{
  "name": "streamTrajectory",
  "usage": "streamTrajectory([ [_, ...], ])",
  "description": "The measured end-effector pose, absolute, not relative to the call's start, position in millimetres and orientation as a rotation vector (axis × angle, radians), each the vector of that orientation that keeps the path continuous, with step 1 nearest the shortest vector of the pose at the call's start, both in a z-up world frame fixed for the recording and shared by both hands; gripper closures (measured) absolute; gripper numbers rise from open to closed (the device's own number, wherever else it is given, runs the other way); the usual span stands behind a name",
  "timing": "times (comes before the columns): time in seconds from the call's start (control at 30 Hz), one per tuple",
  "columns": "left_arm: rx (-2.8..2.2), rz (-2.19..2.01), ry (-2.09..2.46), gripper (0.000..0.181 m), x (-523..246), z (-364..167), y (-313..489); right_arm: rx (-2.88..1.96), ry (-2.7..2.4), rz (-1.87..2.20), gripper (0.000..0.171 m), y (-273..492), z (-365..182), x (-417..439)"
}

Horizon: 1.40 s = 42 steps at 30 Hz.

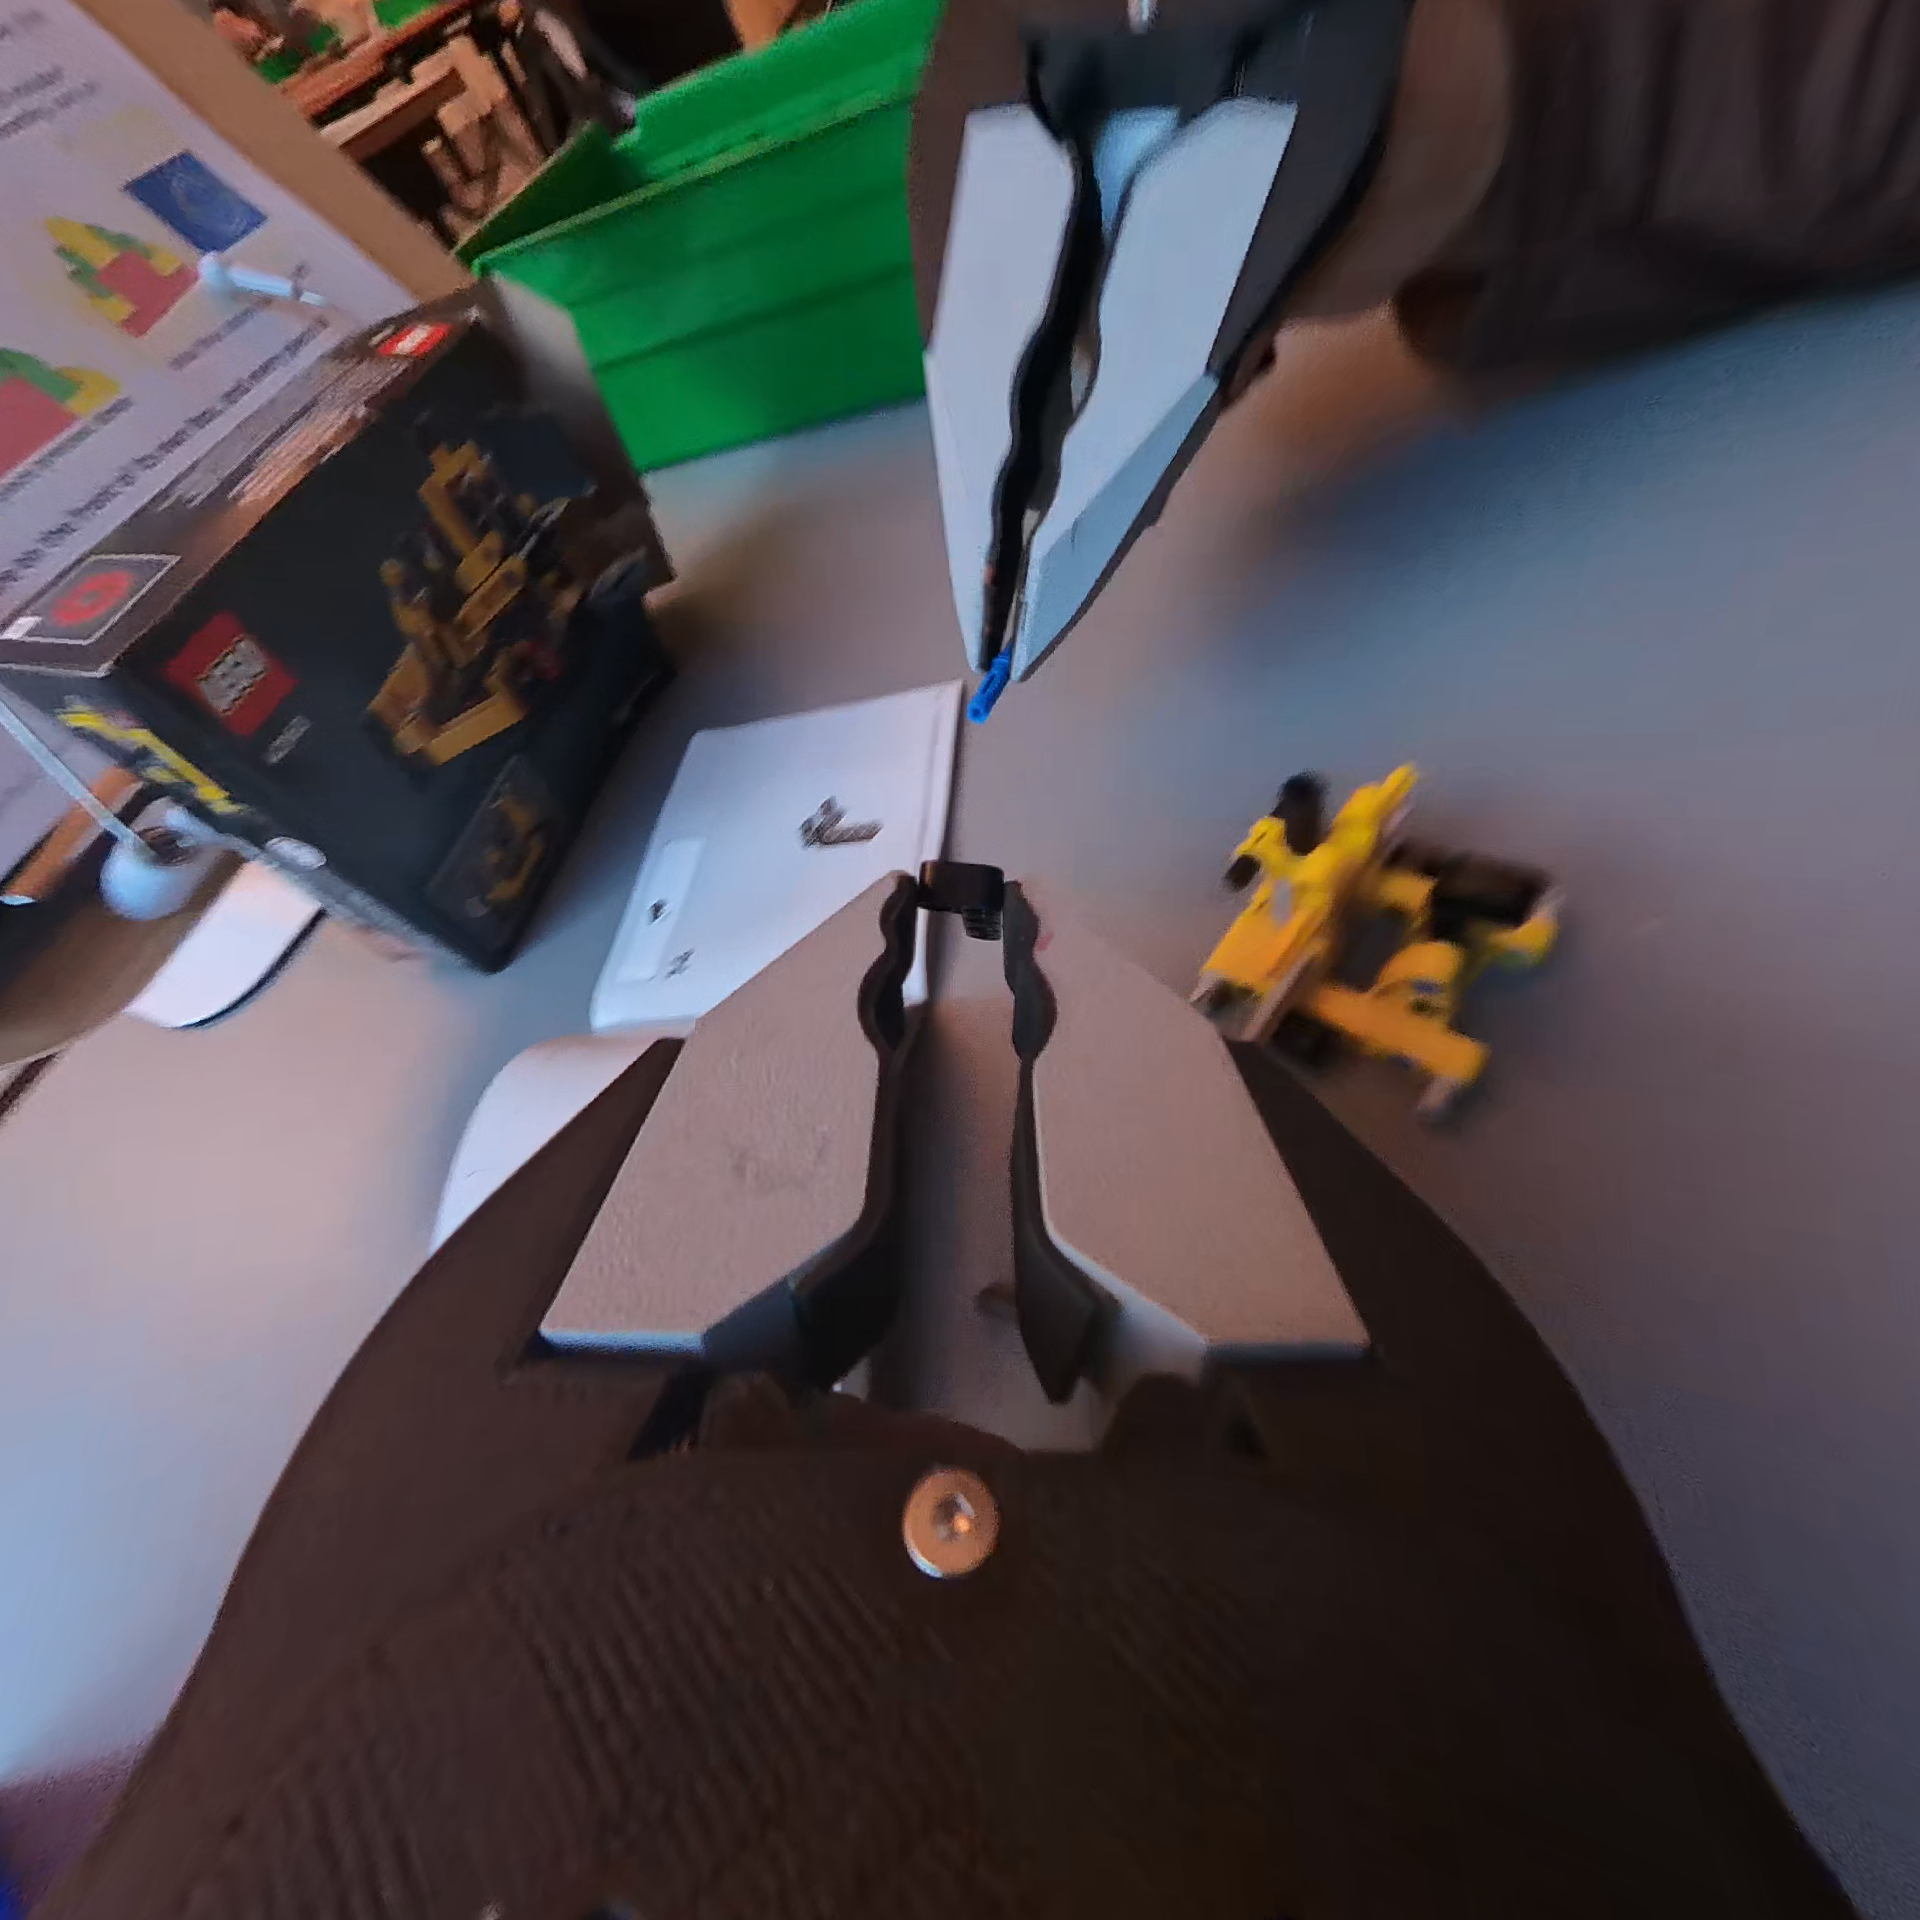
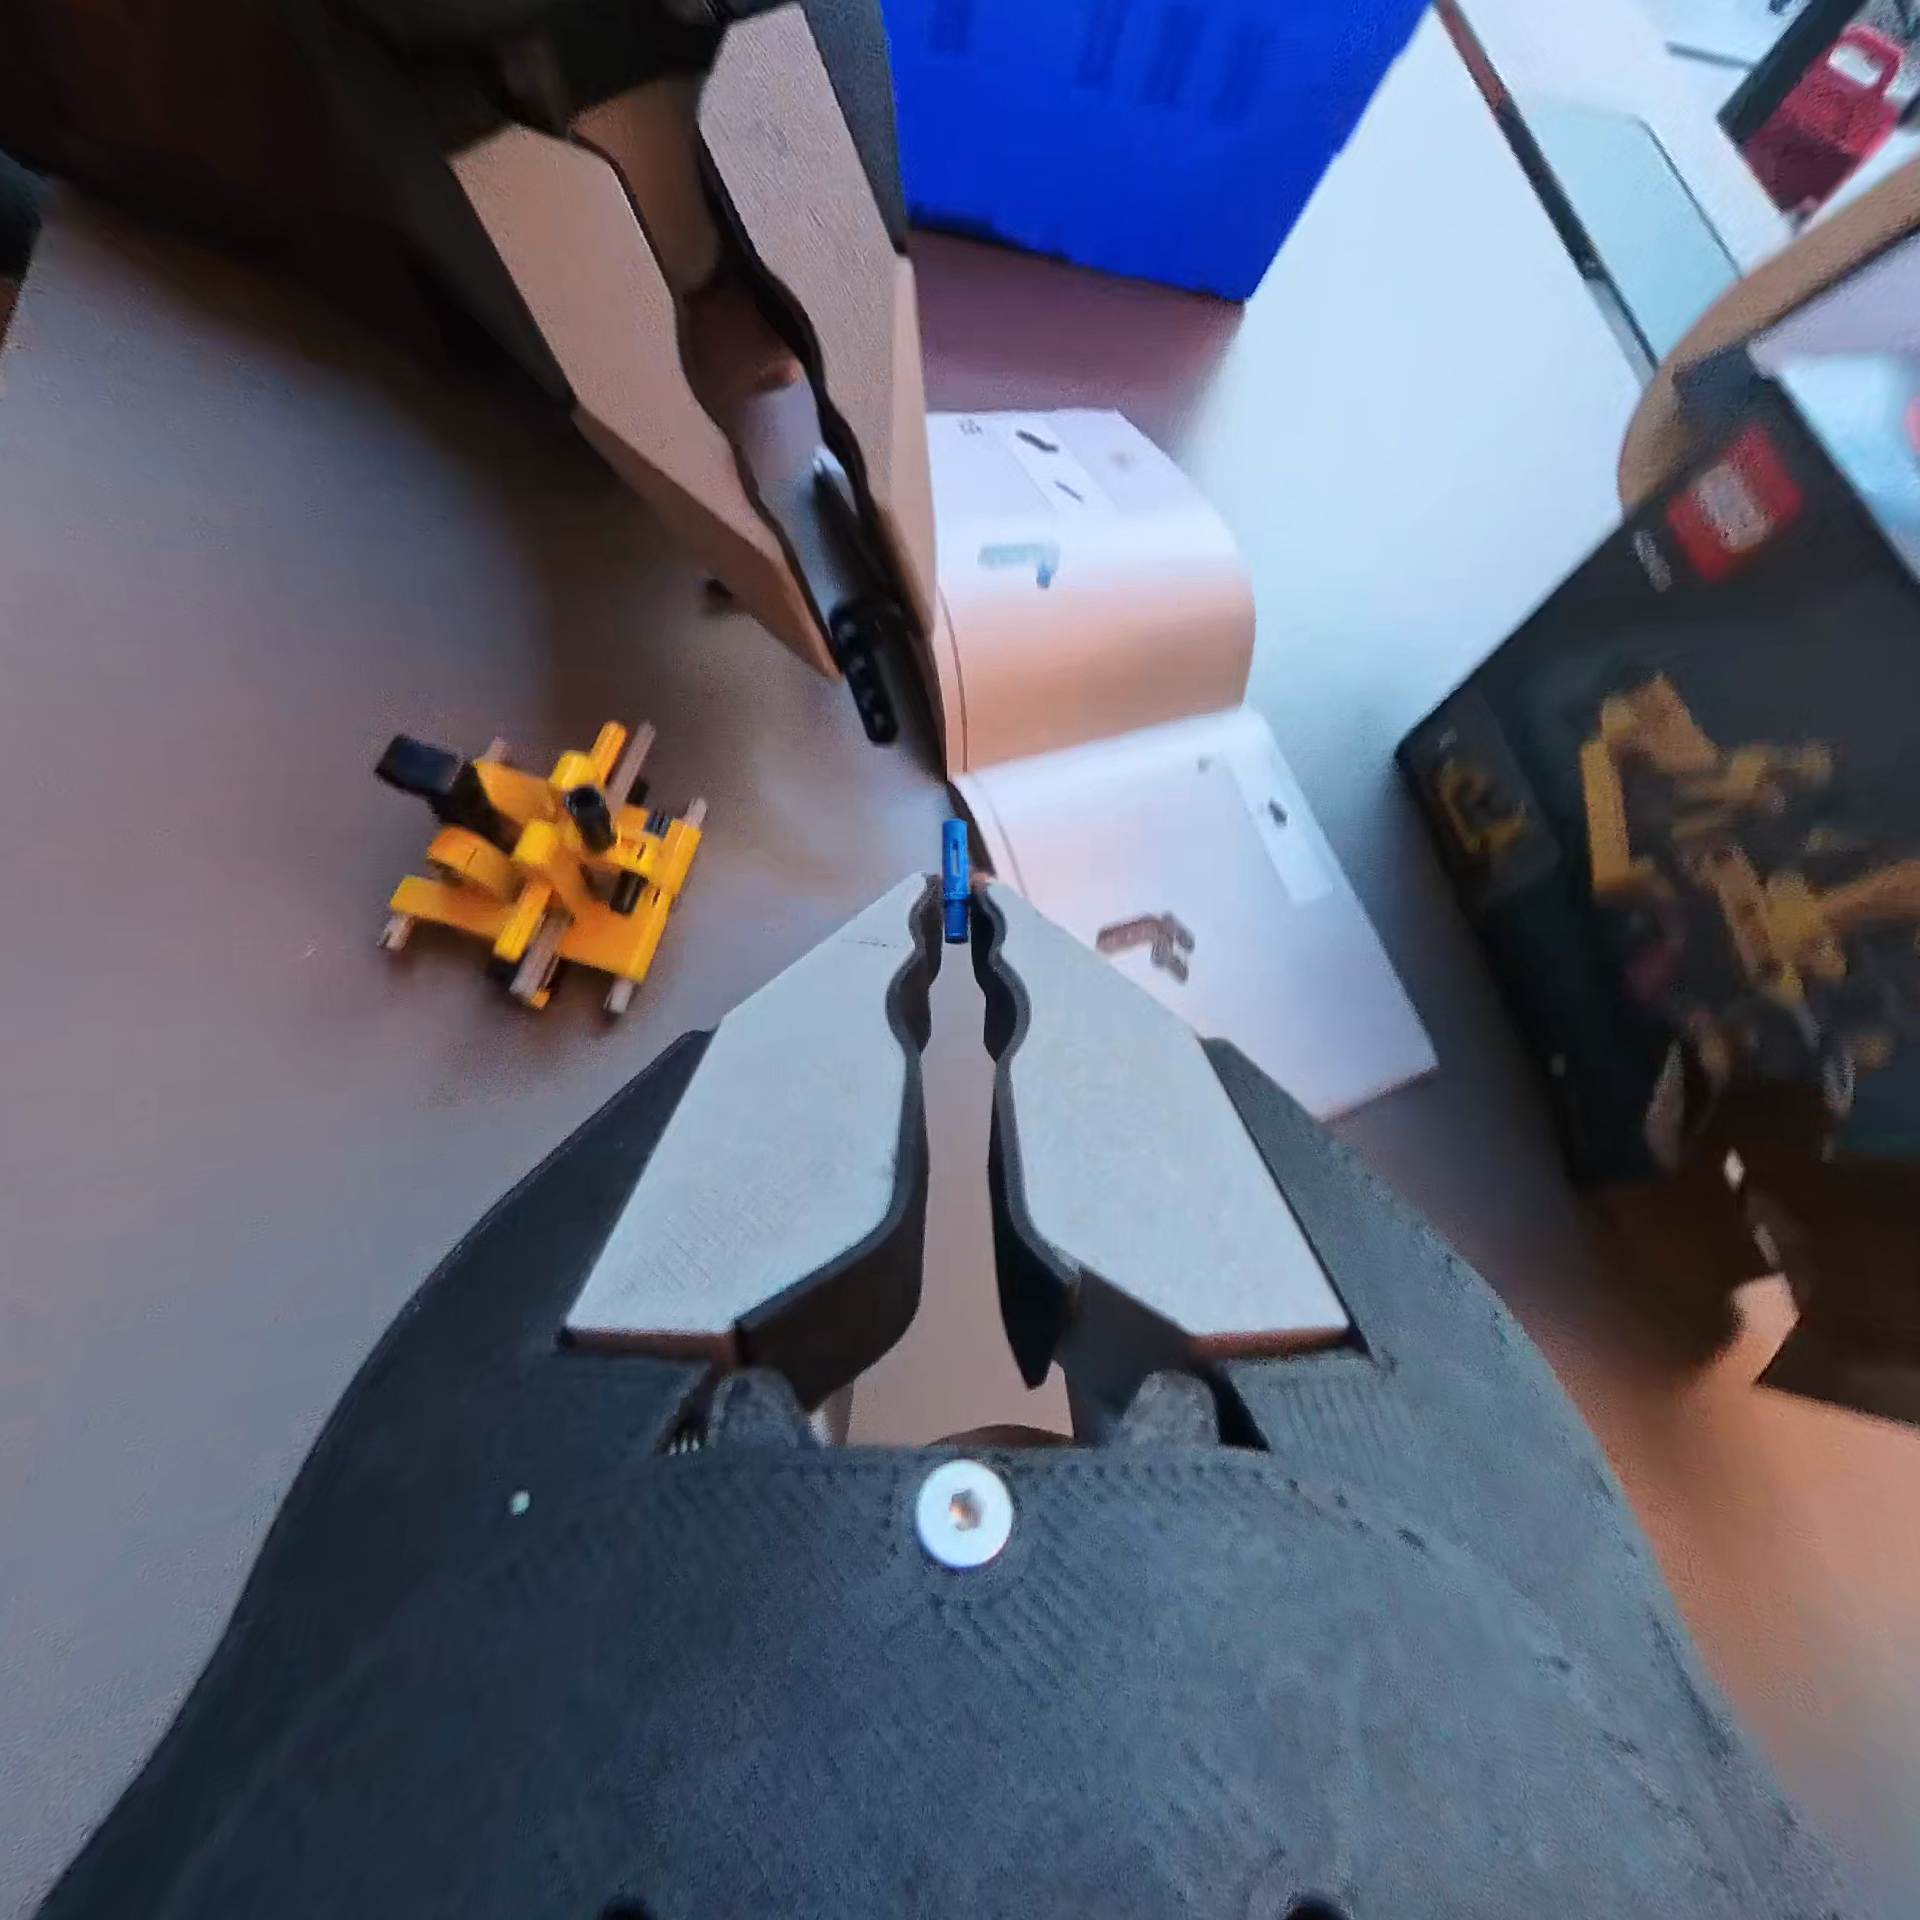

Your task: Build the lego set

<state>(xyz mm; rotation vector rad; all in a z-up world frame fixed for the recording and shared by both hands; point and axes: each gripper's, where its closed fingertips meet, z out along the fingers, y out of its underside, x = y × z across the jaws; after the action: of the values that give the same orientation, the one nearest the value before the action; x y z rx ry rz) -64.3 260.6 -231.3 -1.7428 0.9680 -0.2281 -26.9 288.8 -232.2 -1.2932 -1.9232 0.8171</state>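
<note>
My left gripper (image 1: pixel 961 894) is shut on a small black lego piece (image 1: pixel 961 883) held across its tips above the table. My right gripper (image 2: pixel 954 899) is shut on a small blue pin (image 2: pixel 954 878), which sticks out past its tips. The two grippers face each other: the right one shows in the left wrist view (image 1: pixel 997 665) with the blue pin (image 1: pixel 987 691), the left one in the right wrist view (image 2: pixel 883 686) with the black piece (image 2: pixel 864 670). A part-built yellow and black lego model (image 1: pixel 1371 935) lies on the grey table, also seen in the right wrist view (image 2: pixel 540 852).
An open white instruction booklet (image 1: pixel 800 852) lies under the grippers, also in the right wrist view (image 2: pixel 1174 883). The black lego set box (image 1: pixel 343 665) stands beside it (image 2: pixel 1683 831). A green bin (image 1: pixel 748 270) and a blue bin (image 2: pixel 1132 125) stand at the table's far sides. The grippers' ends are close to 6 cm from one another.
</note>
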Motion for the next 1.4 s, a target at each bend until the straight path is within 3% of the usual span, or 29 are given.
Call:
streamTrajectory([
  [1.4,-1.757,0.026,1.198,0.168,-58.1,-263.1,258.2,-1.160,-2.139,0.653,0.170,254.3,-248.5,-57.2],
])
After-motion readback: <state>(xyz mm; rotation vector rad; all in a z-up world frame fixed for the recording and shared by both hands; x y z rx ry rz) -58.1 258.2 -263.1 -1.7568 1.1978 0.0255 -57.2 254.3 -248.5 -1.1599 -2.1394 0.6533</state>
